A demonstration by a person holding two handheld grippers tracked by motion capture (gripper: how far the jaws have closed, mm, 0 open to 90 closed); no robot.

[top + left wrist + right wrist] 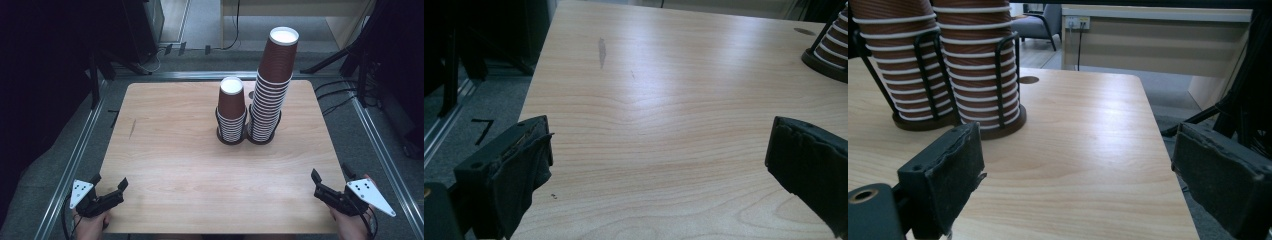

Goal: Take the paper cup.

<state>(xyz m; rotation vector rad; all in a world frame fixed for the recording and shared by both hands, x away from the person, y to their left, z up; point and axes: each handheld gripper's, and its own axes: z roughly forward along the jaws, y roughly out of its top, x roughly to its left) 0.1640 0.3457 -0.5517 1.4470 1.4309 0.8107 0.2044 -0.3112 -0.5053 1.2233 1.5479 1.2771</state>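
At the near edge of the pale wooden bench (200, 165), my left claw (107, 183) sits at the left corner with its jaws spread apart and nothing between them. My right claw (332, 182) sits at the right corner, jaws likewise apart and empty. Both claws rest low over the bench surface, well apart from each other and from the cups. Bare wood lies between them and the middle of the bench. Beyond that, toward the far edge, stand two stacks of brown paper cups with white rims, each in a black wire holder, upright and just beside one another. The shorter stack (231, 112) stands on the left; the taller stack (272, 85) on the right. Past the bench lies grey floor (200, 20).
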